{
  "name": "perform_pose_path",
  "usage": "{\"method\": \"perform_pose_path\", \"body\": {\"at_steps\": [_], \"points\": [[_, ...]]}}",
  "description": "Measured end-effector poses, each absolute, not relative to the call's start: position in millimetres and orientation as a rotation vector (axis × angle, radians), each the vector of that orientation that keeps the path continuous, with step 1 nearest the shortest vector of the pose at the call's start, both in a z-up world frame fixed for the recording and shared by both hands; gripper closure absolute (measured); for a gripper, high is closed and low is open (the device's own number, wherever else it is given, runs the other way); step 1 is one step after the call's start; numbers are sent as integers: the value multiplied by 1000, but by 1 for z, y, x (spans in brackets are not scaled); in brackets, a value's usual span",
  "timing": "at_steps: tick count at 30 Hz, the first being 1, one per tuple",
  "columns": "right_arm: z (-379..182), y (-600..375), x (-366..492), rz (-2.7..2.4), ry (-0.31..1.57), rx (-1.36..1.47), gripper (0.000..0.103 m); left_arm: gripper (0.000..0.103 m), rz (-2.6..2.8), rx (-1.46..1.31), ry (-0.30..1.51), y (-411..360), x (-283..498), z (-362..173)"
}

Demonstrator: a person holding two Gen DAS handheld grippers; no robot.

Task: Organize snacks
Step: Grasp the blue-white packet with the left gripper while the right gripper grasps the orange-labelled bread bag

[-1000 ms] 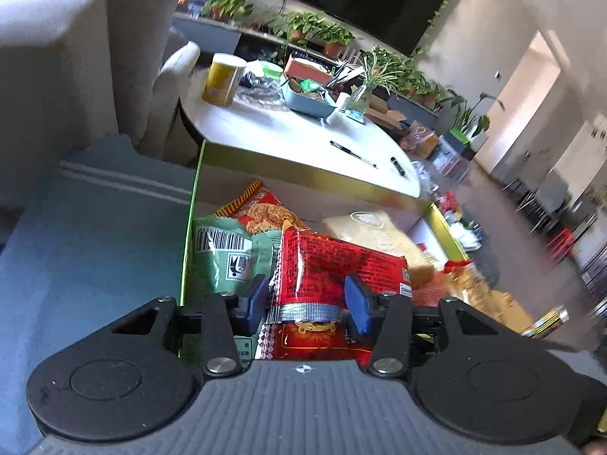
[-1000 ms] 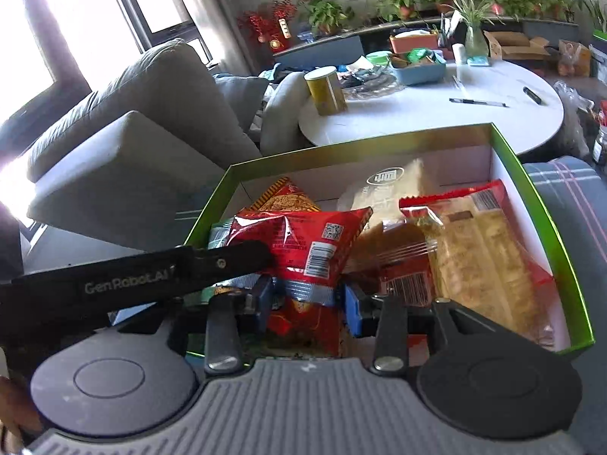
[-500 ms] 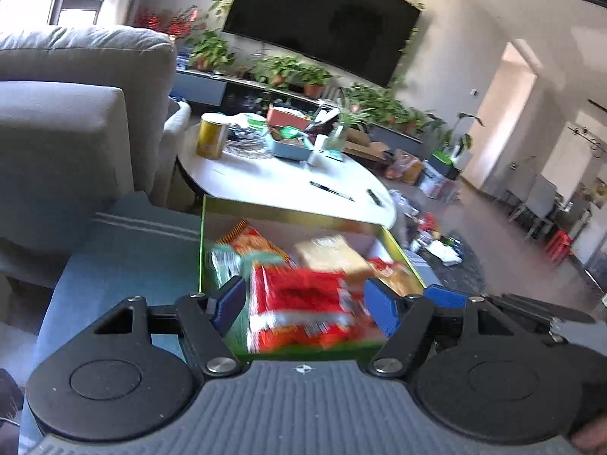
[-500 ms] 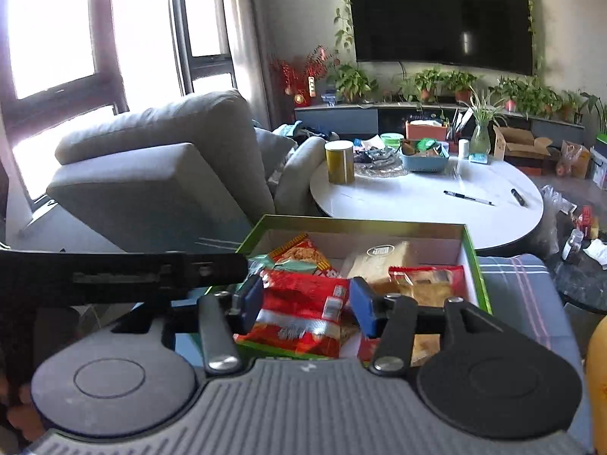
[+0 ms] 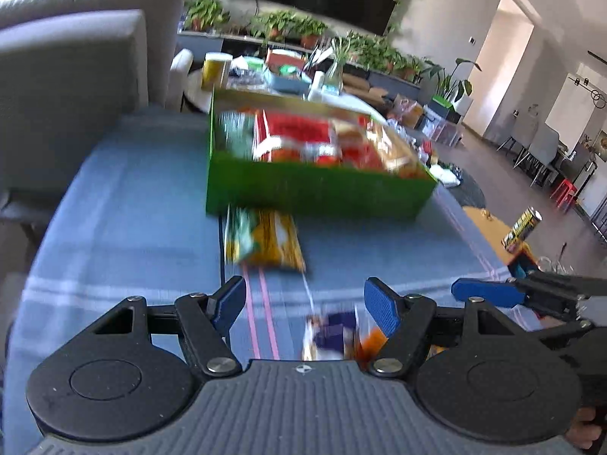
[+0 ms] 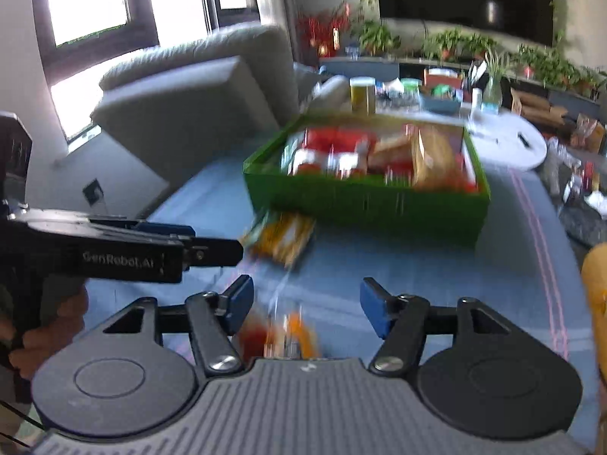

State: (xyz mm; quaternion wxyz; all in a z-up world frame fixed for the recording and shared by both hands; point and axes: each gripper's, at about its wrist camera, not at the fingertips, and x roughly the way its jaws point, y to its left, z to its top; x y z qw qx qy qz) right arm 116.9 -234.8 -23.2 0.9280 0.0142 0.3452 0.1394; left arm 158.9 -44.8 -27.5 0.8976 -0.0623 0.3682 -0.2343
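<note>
A green box [image 5: 315, 189] full of snack packets, a red packet [image 5: 296, 132] among them, stands on the blue cloth; it also shows in the right wrist view [image 6: 364, 197]. A yellow-green snack packet [image 5: 265, 242] lies on the cloth just in front of the box, also in the right wrist view [image 6: 280, 239]. A blurred purple-orange packet [image 5: 337, 337] lies close under my left gripper [image 5: 305, 303], which is open and empty. My right gripper [image 6: 303, 303] is open and empty over a blurred red-orange packet [image 6: 280, 333].
A grey sofa [image 6: 197, 91] stands to the left. A round white table [image 6: 508, 136] with a yellow can [image 6: 362, 94] and clutter stands behind the box. A can [image 5: 521, 227] stands on the floor at the right. Both views are motion-blurred.
Both grippers let go of the red packet, opened wide and drew back from the box toward the near side of the cloth. The red packet stays in the box.
</note>
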Motion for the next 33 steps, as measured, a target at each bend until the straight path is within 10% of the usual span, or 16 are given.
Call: {"method": "perform_pose_path", "body": {"at_steps": [15,19,33], "points": [[-65,-234,23,183,680,71,19,38,-427,-70,751,-85,147,-76],[-67,-235,-7,161,672,79,18,63,-371,76,651,-106,127,-84],[-64,-214,-40,105,529,103,19,64,-320,-26,471,-46,8,-44]]}}
